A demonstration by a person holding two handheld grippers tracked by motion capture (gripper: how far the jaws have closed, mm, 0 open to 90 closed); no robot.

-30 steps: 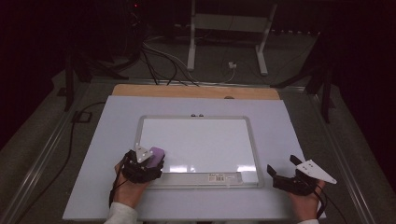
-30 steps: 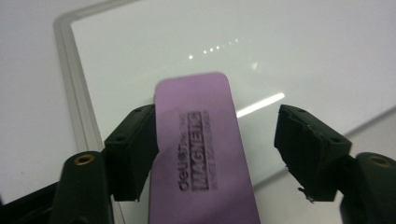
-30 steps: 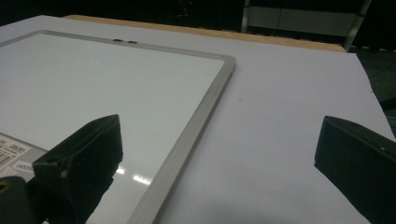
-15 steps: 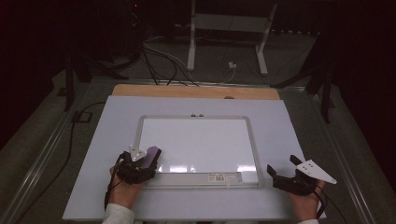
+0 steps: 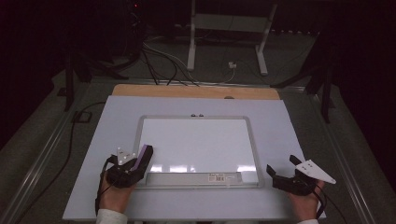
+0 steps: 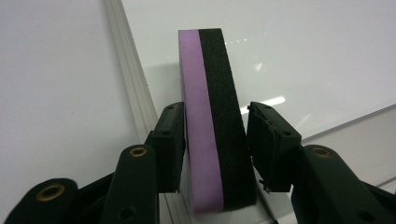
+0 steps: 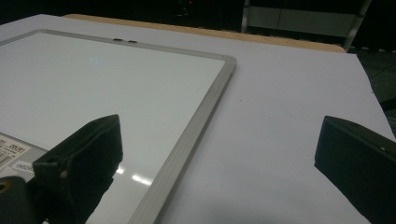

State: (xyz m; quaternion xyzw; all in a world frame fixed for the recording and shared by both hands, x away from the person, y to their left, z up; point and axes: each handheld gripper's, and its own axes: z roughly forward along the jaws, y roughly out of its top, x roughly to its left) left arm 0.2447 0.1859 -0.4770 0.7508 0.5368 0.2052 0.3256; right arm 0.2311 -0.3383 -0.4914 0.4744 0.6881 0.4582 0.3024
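A purple and black eraser (image 5: pixel 144 156) stands on edge at the near left corner of the whiteboard (image 5: pixel 201 144). My left gripper (image 5: pixel 140 163) is shut on it. In the left gripper view the two pads sit against the eraser's (image 6: pixel 212 130) purple and black faces, over the whiteboard (image 6: pixel 303 56) and its frame; the jaws have just been closing on it. My right gripper (image 5: pixel 280 164) rests open at the near right of the table, beside the board's right corner. In the right gripper view its gripper (image 7: pixel 219 135) has wide jaws with nothing between them, next to the whiteboard (image 7: pixel 93 84).
The board lies on a white table sheet (image 5: pixel 289 126) with a wooden strip (image 5: pixel 196 91) along its far edge. A barcode label (image 5: pixel 219 177) sits on the board's near frame. Cables and metal stand legs (image 5: pixel 191 46) lie on the floor beyond the table.
The left gripper shifted left toward the board's corner, carrying the eraser, and its jaws closed onto it. The right gripper stayed put.
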